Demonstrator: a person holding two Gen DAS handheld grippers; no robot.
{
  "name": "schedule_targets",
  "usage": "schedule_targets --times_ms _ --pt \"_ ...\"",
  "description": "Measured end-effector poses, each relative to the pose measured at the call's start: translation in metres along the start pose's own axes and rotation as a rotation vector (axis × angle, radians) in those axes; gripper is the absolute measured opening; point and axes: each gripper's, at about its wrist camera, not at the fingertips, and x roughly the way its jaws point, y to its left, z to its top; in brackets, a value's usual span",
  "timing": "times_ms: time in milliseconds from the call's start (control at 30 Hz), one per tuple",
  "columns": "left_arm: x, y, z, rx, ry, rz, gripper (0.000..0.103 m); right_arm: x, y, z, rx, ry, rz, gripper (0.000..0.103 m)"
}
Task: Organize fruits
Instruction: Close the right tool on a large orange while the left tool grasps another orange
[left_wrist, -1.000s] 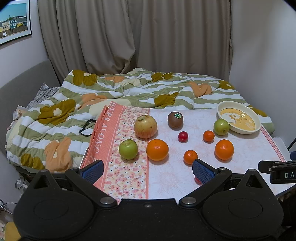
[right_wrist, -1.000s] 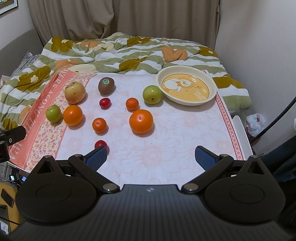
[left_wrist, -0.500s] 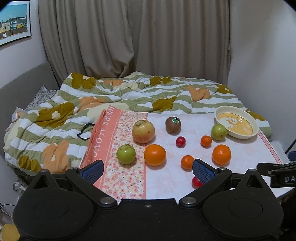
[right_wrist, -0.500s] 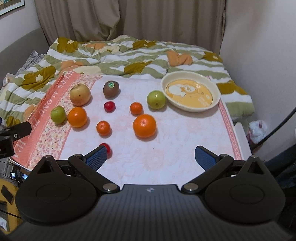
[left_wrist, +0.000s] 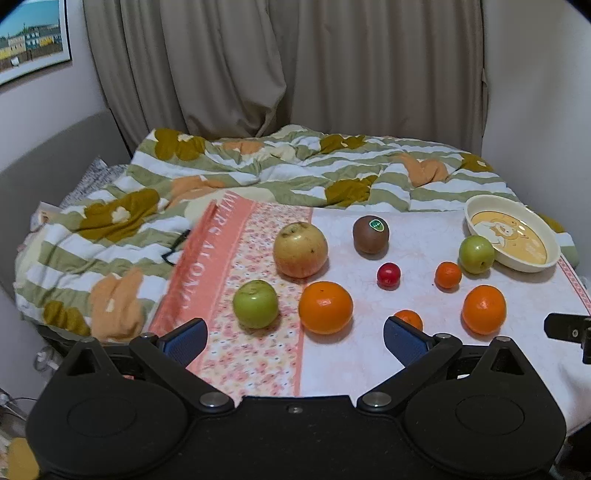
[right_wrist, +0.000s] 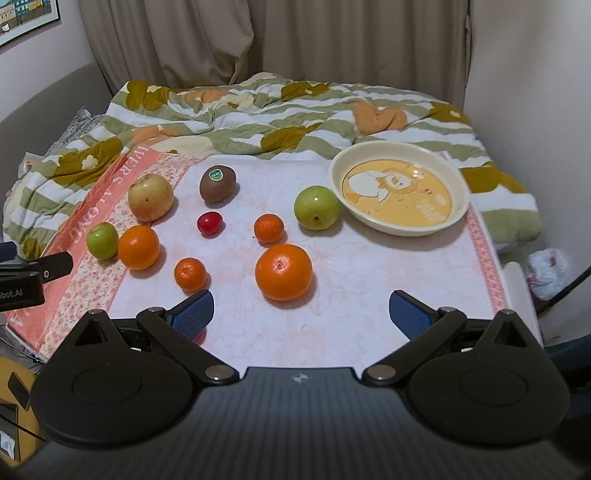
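Both grippers were held spread wide and empty at the near edge of the worktop. The left gripper was aimed across the floral cloth, with a green apple and a big orange seen between its fingers, both well clear of them. The right gripper was held low, a second big orange lying just ahead of the gap between its fingers.

Fruit was scattered loose over the worktop. A yellow apple and a kiwi with a green sticker were placed at the far side. A small red fruit was set near the middle, with one mandarin to its right and another mandarin nearer, close to the right gripper's left finger. Something red was glimpsed under that finger, possibly another small fruit; too much was hidden to tell.

A second green apple was parked just beside the bowl, seemingly touching its rim. Nothing was held in the bowl; its printed base was left bare. A striped quilt was bunched on the bed behind the worktop, with curtains hung beyond.
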Motion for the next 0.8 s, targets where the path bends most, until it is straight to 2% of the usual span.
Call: schedule_targets --times_ms 333,800 --pt "0.067 -0.012 -0.002 0.003 0.037 -0.006 0.093 0.057 -0.007 -0.005 -0.035 0.021 0.006 0.103" --pt "0.123 -0.018 0.006 -0.028 0.109 -0.048 0.078 0.094 -0.002 0.000 -0.065 0.049 0.018 0.103"
